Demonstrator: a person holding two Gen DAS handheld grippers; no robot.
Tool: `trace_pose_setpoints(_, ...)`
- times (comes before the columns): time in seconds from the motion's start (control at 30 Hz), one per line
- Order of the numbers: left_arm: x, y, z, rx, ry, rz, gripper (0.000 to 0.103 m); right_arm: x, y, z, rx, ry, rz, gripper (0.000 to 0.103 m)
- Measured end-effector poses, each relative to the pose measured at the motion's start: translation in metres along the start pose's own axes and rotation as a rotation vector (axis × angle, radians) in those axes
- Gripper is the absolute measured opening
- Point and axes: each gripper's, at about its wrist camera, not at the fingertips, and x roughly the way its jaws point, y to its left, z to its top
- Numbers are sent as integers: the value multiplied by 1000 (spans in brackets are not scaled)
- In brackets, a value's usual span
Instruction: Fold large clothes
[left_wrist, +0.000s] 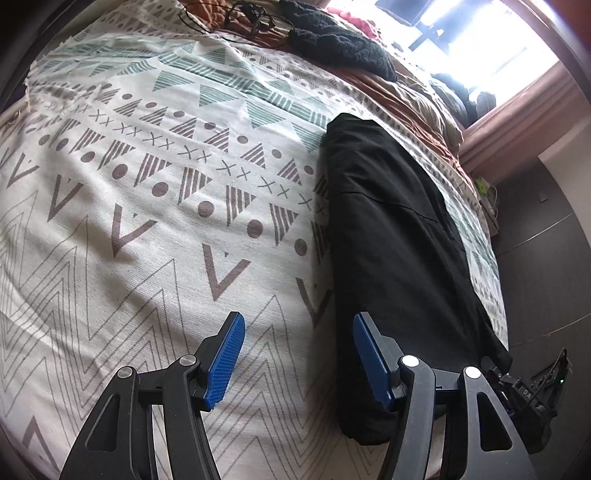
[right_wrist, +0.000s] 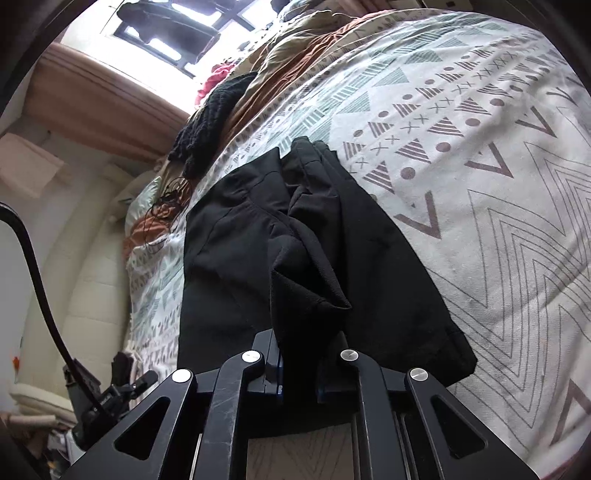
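Two grippers are over a bed that is covered with a white patterned bedspread. In the left wrist view, the bedspread fills the left side and the middle, with rows of grey triangles, dots and crosses and with green triangles further away. At the bottom, the left gripper has its two blue pads apart, and only the bedspread is seen in the gap between them. Its right finger is at the near left edge of the black garment; whether they touch I cannot tell. This garment is folded into a long, narrow shape and lies on the right part of the bed, reaching from near the gripper toward the window. At the far end of the bed lie a black knitted cloth, a rust and tan blanket and some dark cables.

In the right wrist view, a black cable and a wall are at the left. In the middle, the black garment lies flat on the bedspread, with a raised fold of its fabric standing up toward the camera. The right gripper has its jaws pressed together on the near end of this fold. At the right, only the patterned bedspread is seen.
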Motion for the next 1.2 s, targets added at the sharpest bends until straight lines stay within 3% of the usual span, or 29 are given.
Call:
trace_pose_setpoints(0.13,6,5,-1,-14,6,-34,63,-2,-4,-2,0,0,-1,10)
trace_pose_setpoints(0.37,22,2,-12,-8,36,-166,63,-20,0,-1,-15,-34,36,9)
trace_pose_setpoints(0.63,24,-24,-28,50,57,-309,62,-30,-15,-5,20,-41,21,9)
trace_pose_setpoints(0.77,32,-40,-37,104,85,-287,62,-22,-34,-7,79,-6,-2,9)
trace_pose_setpoints(0.87,39,-44,-40,100,99,-269,62,-13,-45,-6,104,44,-30,18)
trace_pose_setpoints(1.07,44,-50,-48,104,106,-248,62,-31,-43,-2,69,-9,-105,35)
trace_pose_setpoints(1.2,54,-54,-54,100,134,-225,63,-26,-57,-2,100,9,-139,51)
